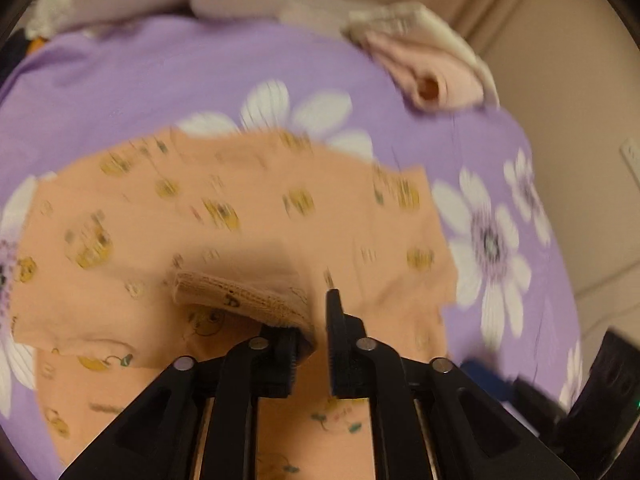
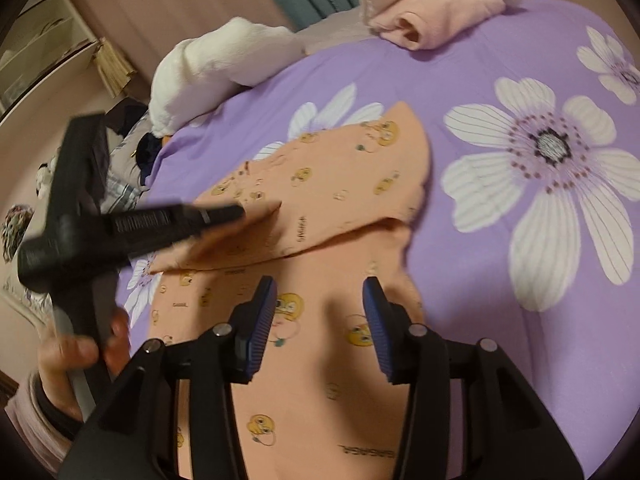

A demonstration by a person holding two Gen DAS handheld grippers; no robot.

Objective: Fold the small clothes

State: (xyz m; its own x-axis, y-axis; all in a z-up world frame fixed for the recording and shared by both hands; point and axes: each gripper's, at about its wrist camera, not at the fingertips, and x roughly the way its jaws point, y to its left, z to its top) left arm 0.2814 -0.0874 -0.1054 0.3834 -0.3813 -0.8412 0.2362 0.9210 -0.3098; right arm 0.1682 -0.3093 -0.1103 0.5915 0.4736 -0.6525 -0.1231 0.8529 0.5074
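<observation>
Peach garment [image 2: 320, 360] printed with small yellow cartoon faces, lying on a bed covered by a purple sheet [image 2: 460, 80] with large white flowers. One part of the garment is turned over across the rest, forming a diagonal fold edge in the right wrist view. Left gripper [image 1: 312, 332]: jaws slightly parted, with a ribbed cuff [image 1: 240, 300] of the garment lying against the left finger and into the gap; whether the cuff is actually pinched cannot be told from either view. In the right wrist view this gripper reaches in from the left, its tip at the folded edge, the left hand [image 2: 80, 360] gripping its handle. Right gripper [image 2: 320, 320]: blue-padded jaws spread wide, holding nothing, above the lower part of the garment. At the far edge of the bed lie a folded pink garment [image 2: 436, 16] and a white bundle of fabric [image 2: 208, 64], well apart from the peach garment.
</observation>
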